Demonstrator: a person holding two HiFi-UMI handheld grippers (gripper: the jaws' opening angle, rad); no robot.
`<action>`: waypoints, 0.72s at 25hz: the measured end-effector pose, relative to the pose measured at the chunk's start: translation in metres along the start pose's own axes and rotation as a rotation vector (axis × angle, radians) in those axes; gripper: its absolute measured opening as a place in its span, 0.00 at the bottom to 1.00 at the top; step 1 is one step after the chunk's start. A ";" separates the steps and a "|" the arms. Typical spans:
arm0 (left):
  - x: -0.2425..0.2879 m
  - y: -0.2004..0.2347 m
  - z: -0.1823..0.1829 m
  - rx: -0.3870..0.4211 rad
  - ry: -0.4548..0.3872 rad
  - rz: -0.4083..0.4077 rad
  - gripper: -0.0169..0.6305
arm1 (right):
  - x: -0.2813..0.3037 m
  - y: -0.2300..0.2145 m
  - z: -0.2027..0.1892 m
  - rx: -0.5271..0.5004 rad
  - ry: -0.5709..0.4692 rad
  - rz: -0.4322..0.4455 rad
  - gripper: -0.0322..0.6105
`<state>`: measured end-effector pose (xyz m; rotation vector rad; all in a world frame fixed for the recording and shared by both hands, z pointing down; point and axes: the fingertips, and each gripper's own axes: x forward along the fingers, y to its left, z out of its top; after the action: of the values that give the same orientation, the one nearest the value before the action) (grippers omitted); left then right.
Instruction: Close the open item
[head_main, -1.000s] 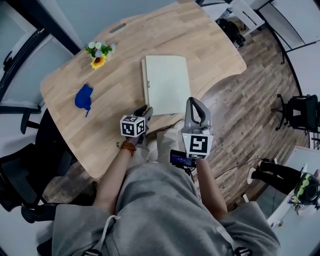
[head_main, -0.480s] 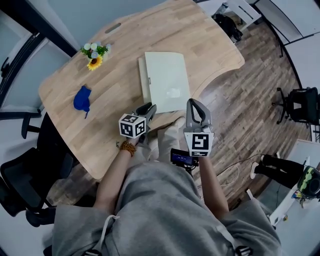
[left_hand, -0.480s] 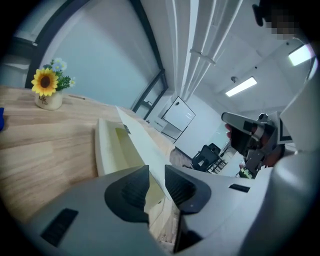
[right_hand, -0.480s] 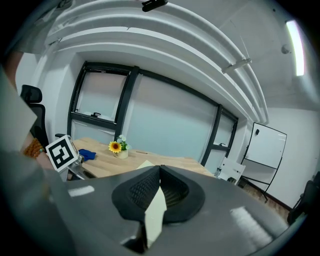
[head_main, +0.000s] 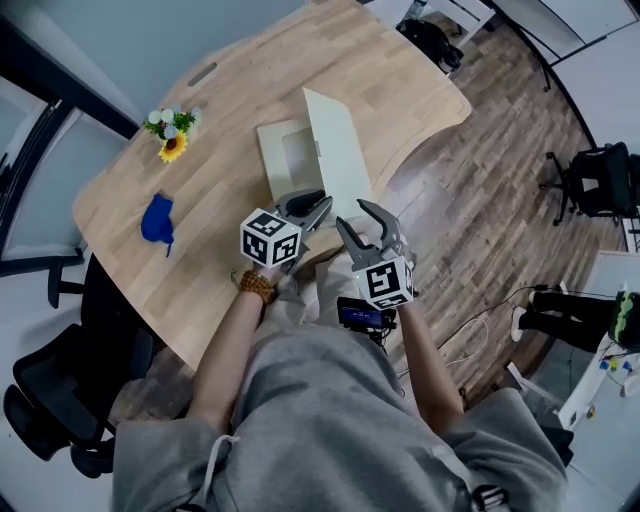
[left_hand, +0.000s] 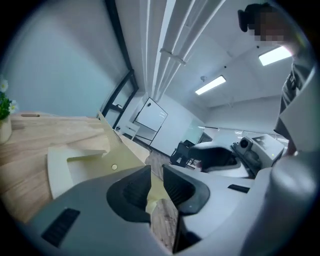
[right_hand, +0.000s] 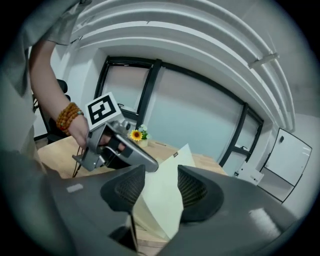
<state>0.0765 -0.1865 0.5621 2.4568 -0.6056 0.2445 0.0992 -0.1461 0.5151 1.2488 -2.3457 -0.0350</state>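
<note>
A cream folder lies on the wooden table (head_main: 220, 110). Its base (head_main: 283, 160) is flat and its cover (head_main: 335, 150) stands raised on edge. My left gripper (head_main: 314, 208) holds the cover's near edge; its jaws have just been closing, and in the left gripper view (left_hand: 156, 187) the cream cover (left_hand: 125, 155) sits between the pads. My right gripper (head_main: 362, 222) is beside it, just right of the cover. Its jaws have just been opening and now stand open (right_hand: 160, 187); the cover (right_hand: 167, 200) shows between them without touching the pads.
A small pot of flowers (head_main: 170, 135) and a blue cloth-like thing (head_main: 157, 220) sit on the table's left part. Black office chairs stand at the lower left (head_main: 60, 390) and at the far right (head_main: 590, 180) on the wood floor.
The folder lay flat before; now its cover is lifted upright. My left gripper has risen with the cover's edge. My right gripper's jaws were shut and have spread apart as it came lower.
</note>
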 end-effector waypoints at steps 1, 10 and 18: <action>0.006 -0.004 0.005 0.006 0.000 -0.019 0.15 | 0.001 0.001 -0.005 0.013 0.014 0.021 0.37; 0.043 -0.032 0.029 0.014 -0.004 -0.162 0.15 | 0.019 -0.013 -0.043 -0.067 0.135 -0.019 0.47; 0.017 -0.014 0.030 -0.048 -0.055 -0.132 0.15 | 0.020 -0.025 -0.043 -0.062 0.122 -0.090 0.17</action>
<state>0.0995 -0.2000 0.5359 2.4523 -0.4643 0.1087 0.1272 -0.1680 0.5557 1.2888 -2.1679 -0.0595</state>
